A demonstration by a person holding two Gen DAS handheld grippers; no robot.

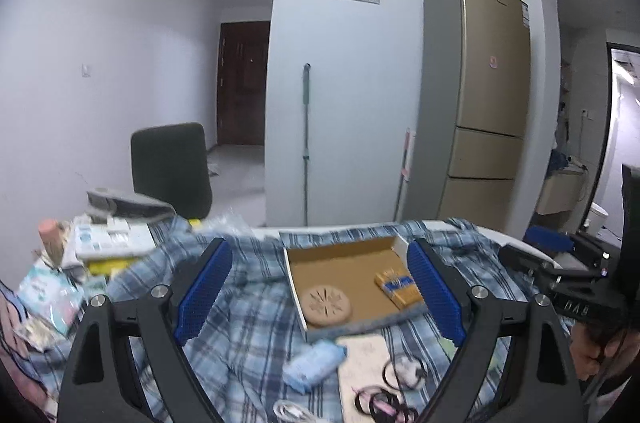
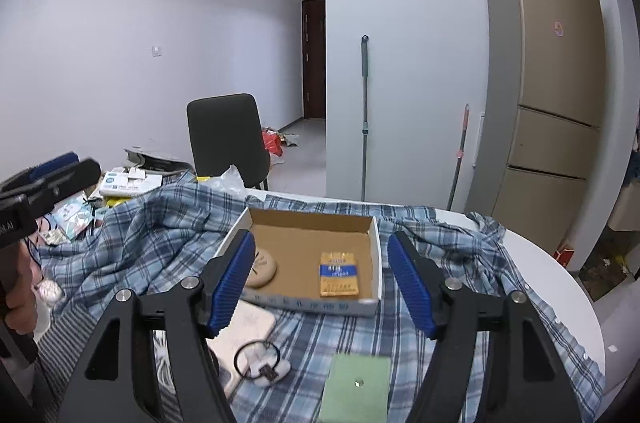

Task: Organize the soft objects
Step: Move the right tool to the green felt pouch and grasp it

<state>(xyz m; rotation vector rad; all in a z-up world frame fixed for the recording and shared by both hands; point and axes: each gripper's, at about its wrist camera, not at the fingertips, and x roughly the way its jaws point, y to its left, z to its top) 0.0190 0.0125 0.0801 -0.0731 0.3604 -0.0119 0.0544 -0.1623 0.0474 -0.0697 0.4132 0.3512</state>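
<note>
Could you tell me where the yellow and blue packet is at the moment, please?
The yellow and blue packet lies flat inside the shallow cardboard box on the plaid cloth, to the right of the round tan disc in both views.

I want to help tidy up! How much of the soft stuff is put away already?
Two things already lie in the cardboard box: a round tan pad and a yellow-and-blue packet. Nothing is in hand: the left gripper and right gripper both stand open and empty. Left outside on the plaid cloth: a light blue roll, hair ties and a green square.
</note>
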